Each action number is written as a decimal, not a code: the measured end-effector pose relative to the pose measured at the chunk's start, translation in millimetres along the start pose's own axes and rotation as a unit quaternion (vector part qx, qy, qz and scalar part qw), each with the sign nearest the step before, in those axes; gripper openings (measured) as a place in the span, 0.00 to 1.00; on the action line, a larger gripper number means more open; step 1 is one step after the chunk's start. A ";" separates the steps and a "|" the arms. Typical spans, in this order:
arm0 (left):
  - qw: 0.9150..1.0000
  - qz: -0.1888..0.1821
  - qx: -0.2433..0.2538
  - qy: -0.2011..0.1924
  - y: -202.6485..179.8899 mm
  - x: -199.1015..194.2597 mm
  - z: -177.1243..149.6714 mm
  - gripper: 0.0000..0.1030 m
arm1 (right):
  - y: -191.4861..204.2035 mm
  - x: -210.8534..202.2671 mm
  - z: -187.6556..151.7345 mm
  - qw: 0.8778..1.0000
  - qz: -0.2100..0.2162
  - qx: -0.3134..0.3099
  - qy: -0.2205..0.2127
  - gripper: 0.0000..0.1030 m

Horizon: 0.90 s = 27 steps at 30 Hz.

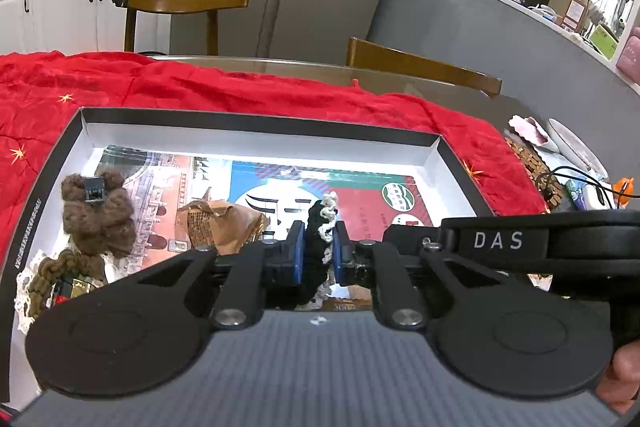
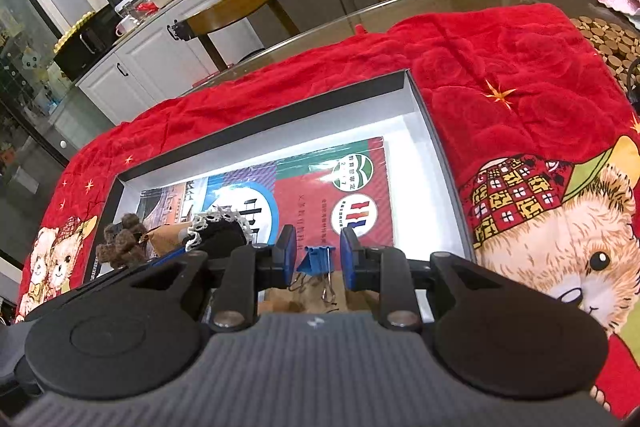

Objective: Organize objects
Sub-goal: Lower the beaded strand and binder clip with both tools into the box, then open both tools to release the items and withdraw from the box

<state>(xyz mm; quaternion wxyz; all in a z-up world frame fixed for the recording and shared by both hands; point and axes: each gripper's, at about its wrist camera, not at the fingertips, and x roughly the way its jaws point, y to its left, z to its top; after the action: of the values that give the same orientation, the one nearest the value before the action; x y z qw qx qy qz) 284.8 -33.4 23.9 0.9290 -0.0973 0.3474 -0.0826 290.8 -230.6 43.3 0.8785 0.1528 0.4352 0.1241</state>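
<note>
— Pinching a black crocheted piece with white trim [image 1: 320,243], the left gripper [image 1: 318,247] has its fingers nearly shut, over the box [image 1: 260,126].
— And the right gripper [image 2: 318,255]?
— Fingers part-open around a blue binder clip [image 2: 316,261]; grip unclear. Placing step, I'd judge: next, release inside the box.

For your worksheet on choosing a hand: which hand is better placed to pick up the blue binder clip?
The right gripper: the blue binder clip sits between its open jaws. The left gripper is shut on a black crocheted piece.
</note>
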 end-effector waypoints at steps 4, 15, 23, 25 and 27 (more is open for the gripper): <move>1.000 -0.012 -0.004 0.000 0.4 -1.2 1.2 0.16 | 0.1 -1.1 0.5 1.000 -0.004 -0.003 -0.002 0.29; 1.000 -0.013 -0.003 0.012 3.5 -5.4 8.6 0.45 | -3.4 -12.2 7.0 1.000 0.001 0.004 -0.016 0.31; 0.999 -0.030 0.007 -0.023 4.5 -34.6 22.2 0.63 | 1.2 -39.4 13.5 0.998 0.013 -0.001 -0.057 0.56; 0.998 -0.039 0.018 -0.039 3.9 -47.1 26.6 0.69 | 6.8 -50.4 13.9 0.997 0.010 -0.011 -0.076 0.59; 0.997 -0.051 0.025 -0.050 4.3 -59.1 31.8 0.70 | 13.4 -62.3 14.0 0.995 0.009 -0.021 -0.095 0.66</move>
<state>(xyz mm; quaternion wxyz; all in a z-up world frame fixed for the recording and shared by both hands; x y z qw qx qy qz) 262.2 -12.2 83.6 0.9420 -0.0955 0.2928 -0.1332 264.2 -242.4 101.6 0.9177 0.1495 0.3457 0.1261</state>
